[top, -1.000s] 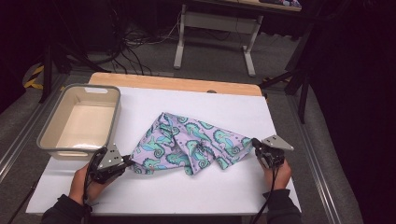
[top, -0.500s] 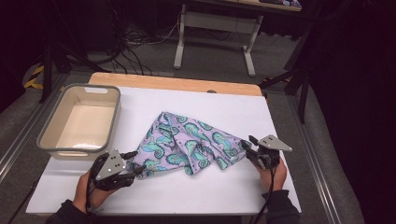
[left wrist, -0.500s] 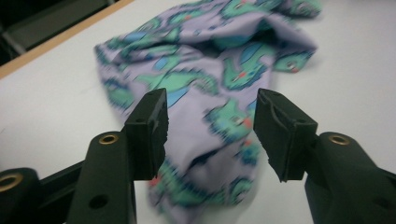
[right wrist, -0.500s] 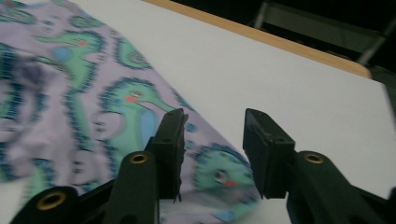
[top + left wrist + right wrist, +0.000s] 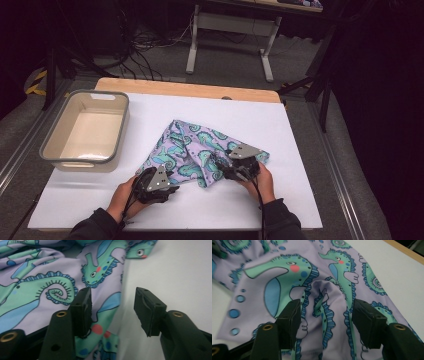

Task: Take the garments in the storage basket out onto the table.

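- Crumpled lilac cloth with green seahorse print lies on the white surface, right of the beige plastic tub.
- Left hand-held gripper: jaws apart, just been closing slightly, over the cloth's edge.
- Right hand-held gripper: jaws apart, just been opening, straddling a fold.

lilac cloth with teal seahorses, beige tub

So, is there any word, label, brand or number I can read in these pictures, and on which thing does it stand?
None: no readable text stands on anything.
The cloth carries only a seahorse pattern, no letters.
The bin shows no label.
The left gripper and right gripper bear no marking.
The white table cover is plain.
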Available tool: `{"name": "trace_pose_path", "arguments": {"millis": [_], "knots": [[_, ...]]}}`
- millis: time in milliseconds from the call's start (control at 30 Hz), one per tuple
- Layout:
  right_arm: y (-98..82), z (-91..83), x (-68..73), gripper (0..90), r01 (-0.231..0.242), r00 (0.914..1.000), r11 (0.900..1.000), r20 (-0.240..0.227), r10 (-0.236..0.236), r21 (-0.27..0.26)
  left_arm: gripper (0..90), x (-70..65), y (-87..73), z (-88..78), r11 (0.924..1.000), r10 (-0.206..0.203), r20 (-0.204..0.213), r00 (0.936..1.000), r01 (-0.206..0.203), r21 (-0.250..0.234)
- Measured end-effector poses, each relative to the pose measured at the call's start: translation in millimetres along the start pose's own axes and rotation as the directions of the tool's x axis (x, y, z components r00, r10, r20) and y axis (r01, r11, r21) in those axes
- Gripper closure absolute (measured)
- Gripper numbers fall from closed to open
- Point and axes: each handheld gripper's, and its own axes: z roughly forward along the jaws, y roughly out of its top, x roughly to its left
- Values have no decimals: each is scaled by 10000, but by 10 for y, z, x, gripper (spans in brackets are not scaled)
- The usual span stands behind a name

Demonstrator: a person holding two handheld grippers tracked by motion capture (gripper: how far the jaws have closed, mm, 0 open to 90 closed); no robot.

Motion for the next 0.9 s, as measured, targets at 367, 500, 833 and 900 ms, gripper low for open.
{"name": "trace_pose_path", "arguments": {"millis": [367, 500, 833, 900], "knots": [[-58, 106, -167, 838, -443, 9959, 9975, 813, 397, 552, 843, 134, -6, -32, 9997, 28, -57, 10000, -27, 245], [-98, -163, -298, 840, -631, 9857, 9980, 1559, 637, -89, 842, 169, -35, -235, 9996, 123, -255, 9996, -129, -254], [-352, -710, -664, 840, -1937, 9356, 9745, 2777, 2181, -1129, 839, 156, -210, -623, 9990, 45, -609, 9981, -71, -430], [-395, -741, -696, 840, -2078, 9289, 9719, 2889, 2316, -1111, 840, 138, -245, -649, 9993, 63, -577, 9983, -84, -372]]}}
